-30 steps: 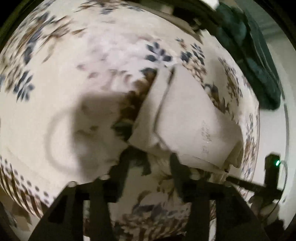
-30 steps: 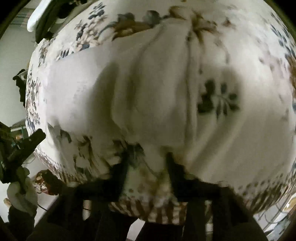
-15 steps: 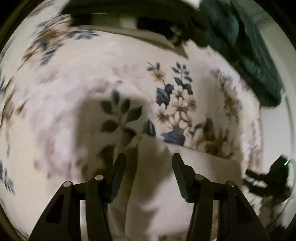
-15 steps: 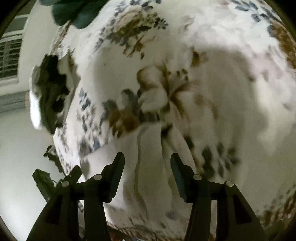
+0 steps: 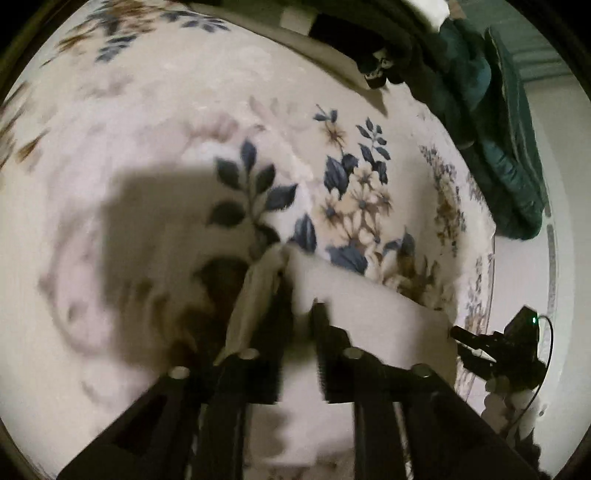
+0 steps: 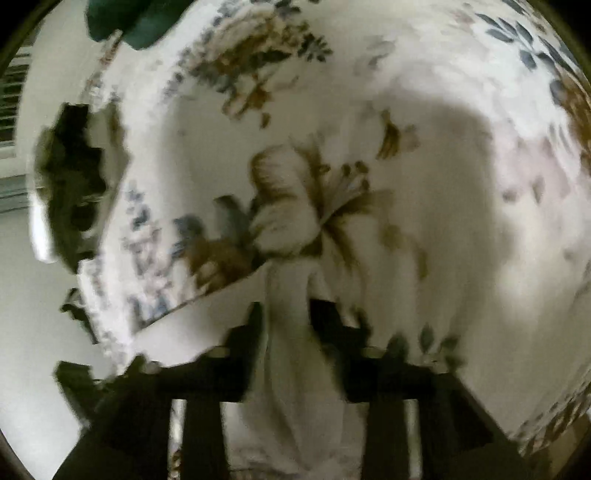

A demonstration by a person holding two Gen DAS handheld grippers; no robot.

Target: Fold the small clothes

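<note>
A small white folded garment (image 5: 373, 317) lies on the floral bedspread (image 5: 184, 129). In the left wrist view its near edge runs between my left gripper's (image 5: 299, 325) black fingers, which have closed in on the cloth. In the right wrist view the same white garment (image 6: 291, 350) bunches up between my right gripper's (image 6: 286, 317) fingers, which pinch a fold of it. Both views are blurred by motion. The rest of the garment is hidden under the fingers.
A dark green blanket (image 5: 498, 122) is heaped at the far right of the bed, and it shows at the top left in the right wrist view (image 6: 122, 18). A black device with a green light (image 5: 517, 343) stands off the bed's right edge. A dark object (image 6: 70, 184) sits at the bed's left edge.
Both grippers have moved forward over the white garment and their fingers have narrowed from wide open onto its cloth. The garment's edge now rises between the fingers.
</note>
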